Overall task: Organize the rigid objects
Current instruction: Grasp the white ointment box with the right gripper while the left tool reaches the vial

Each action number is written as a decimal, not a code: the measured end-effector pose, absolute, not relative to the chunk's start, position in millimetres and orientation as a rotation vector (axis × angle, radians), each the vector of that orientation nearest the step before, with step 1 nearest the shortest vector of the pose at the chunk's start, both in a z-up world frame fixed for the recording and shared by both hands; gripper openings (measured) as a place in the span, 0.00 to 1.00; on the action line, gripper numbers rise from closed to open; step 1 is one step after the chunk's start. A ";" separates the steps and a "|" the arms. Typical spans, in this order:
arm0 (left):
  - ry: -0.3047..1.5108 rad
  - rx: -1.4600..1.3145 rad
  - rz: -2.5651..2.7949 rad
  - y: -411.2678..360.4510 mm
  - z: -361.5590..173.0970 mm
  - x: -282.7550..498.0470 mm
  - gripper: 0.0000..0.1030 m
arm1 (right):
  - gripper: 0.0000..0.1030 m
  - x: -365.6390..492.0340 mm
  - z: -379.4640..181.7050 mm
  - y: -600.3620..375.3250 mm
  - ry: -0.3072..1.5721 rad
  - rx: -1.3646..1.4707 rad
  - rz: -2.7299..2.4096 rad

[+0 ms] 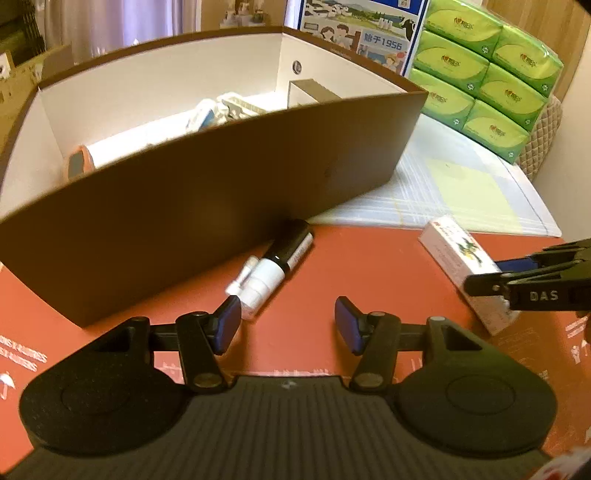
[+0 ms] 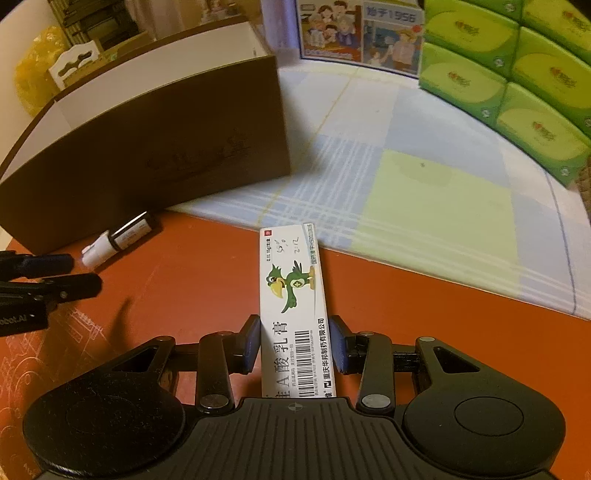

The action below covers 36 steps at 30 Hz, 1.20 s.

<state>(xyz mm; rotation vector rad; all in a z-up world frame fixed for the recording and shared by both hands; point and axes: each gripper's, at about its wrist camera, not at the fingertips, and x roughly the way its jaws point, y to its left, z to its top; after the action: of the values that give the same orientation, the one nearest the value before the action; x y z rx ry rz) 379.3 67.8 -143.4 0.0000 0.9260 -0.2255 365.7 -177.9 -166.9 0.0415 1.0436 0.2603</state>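
A long white medicine box with a green parrot lies on the red mat, and my right gripper is shut on its near half, one blue pad against each long side. The left wrist view shows that box at the right with the right gripper on it. A black-and-white spray bottle lies against the brown storage box. My left gripper stands open just short of the bottle, whose white nozzle end is by the left pad. The bottle and left gripper show at the left of the right wrist view.
The brown box has white inner walls and holds an orange item and several pale items. A checked cloth lies beyond the red mat. Green tissue packs and a picture carton stand behind.
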 end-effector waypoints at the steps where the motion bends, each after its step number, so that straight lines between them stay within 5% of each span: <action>1: 0.922 0.007 -0.219 68.7 -142.4 381.2 0.51 | 0.35 364.4 -166.4 -179.7 1.040 0.045 0.250; 28: 0.980 0.110 -0.271 60.9 -167.6 419.2 0.50 | 0.35 366.9 -168.8 -182.1 1.033 0.046 0.257; 34: 0.978 0.125 -0.254 55.6 -168.5 426.4 0.23 | 0.35 369.4 -170.1 -180.2 1.026 0.045 0.269; 36: 0.983 0.124 -0.252 54.7 -168.7 423.2 0.22 | 0.35 368.9 -170.2 -180.5 1.022 0.045 0.282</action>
<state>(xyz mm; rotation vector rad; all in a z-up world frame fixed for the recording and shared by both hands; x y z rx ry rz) 423.2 54.7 -168.7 0.1237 0.9830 -0.2520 368.9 -180.5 -170.2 0.0451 1.0223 0.2815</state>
